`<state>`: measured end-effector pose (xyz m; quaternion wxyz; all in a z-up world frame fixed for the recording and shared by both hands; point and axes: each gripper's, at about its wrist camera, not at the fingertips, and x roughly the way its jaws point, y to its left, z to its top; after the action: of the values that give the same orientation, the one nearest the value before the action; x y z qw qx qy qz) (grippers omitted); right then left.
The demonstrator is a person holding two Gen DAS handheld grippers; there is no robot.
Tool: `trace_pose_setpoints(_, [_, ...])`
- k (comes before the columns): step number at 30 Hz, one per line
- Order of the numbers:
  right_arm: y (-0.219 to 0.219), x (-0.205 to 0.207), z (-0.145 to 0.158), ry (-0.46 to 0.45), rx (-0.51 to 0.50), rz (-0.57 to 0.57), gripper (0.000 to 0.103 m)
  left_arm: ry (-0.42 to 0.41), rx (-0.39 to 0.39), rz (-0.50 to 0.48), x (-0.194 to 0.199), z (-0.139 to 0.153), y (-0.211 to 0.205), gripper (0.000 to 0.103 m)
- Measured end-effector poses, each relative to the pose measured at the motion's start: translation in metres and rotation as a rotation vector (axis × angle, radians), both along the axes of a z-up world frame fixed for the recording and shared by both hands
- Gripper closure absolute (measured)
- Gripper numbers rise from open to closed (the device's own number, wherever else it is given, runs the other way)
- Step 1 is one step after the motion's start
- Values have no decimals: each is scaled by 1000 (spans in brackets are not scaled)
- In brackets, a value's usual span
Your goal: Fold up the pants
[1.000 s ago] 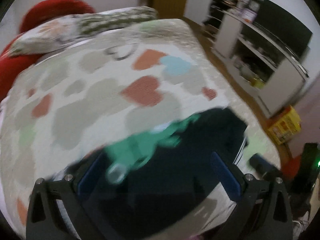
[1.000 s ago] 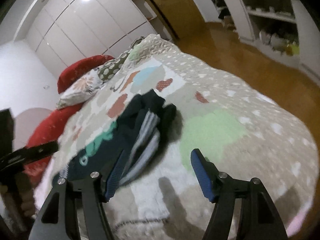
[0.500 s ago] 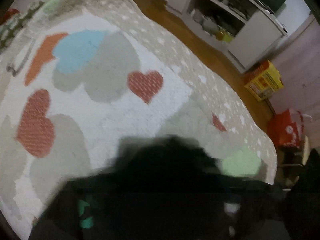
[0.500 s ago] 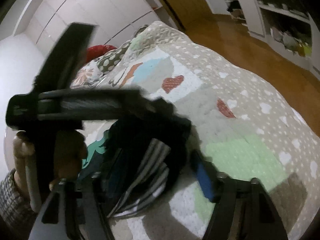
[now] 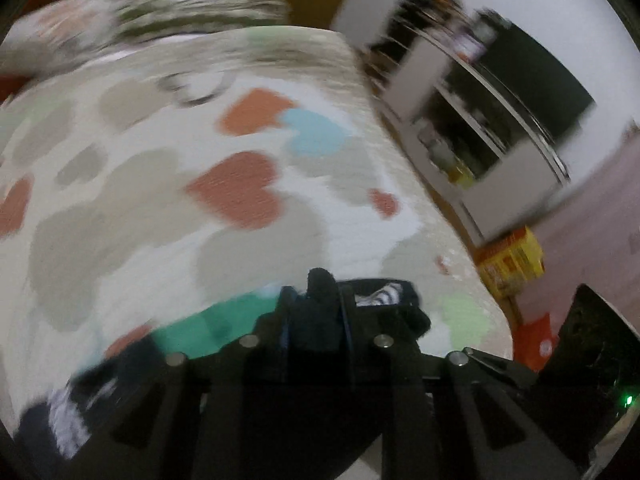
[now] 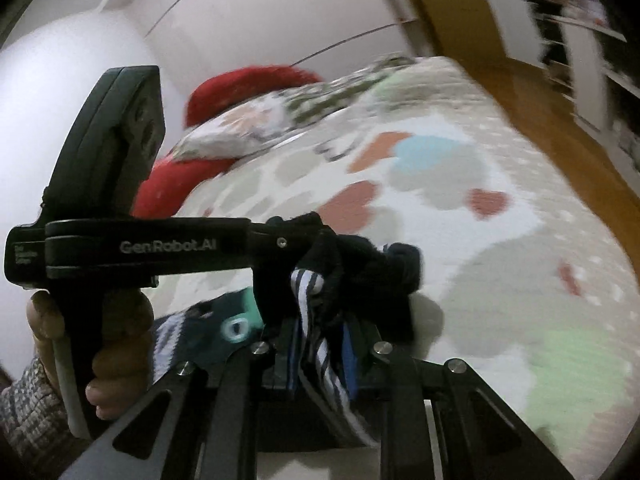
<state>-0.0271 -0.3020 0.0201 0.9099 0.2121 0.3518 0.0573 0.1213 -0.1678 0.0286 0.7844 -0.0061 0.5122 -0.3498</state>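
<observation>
The pants (image 6: pixel 372 276) are dark with a green print and a striped white lining. They lie bunched at the near edge of the bed. My left gripper (image 5: pixel 316 320) is shut on a fold of the dark fabric (image 5: pixel 320 296). It also shows from the side in the right wrist view (image 6: pixel 280 248), held by a hand. My right gripper (image 6: pixel 320 344) is shut on the striped part of the pants (image 6: pixel 320 356), right beside the left gripper. The green print (image 5: pixel 208 328) trails to the left.
The bed cover (image 5: pixel 160 208) is white with coloured hearts. Pillows (image 6: pixel 260 120) and a red cushion (image 6: pixel 248 84) lie at the far end. A shelf unit (image 5: pixel 480 120) and a yellow box (image 5: pixel 512 264) stand on the floor to the right.
Both grippers went from open to shut on the pants. The left gripper moved in beside the right one, and the fabric is lifted and bunched between them.
</observation>
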Motion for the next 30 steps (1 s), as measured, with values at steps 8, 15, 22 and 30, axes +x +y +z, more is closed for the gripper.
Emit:
trace_pose_setpoints(8, [97,22,-39,95,-81,270,46,23,-38,304,-27,-21,117,50])
trace_pose_setpoints(15, [100,-2,-12,81,-59,356,44,-19,-31,428,-58,-17,172,50])
trace_pose_setpoints(22, [54,20,13,95,-108,95,75,-12,-35,455,-76,-19,195,50])
trace_pose_setpoints(30, [71,60,-22,234,63,119,75,-44,-47,470,-94,-13,213,48])
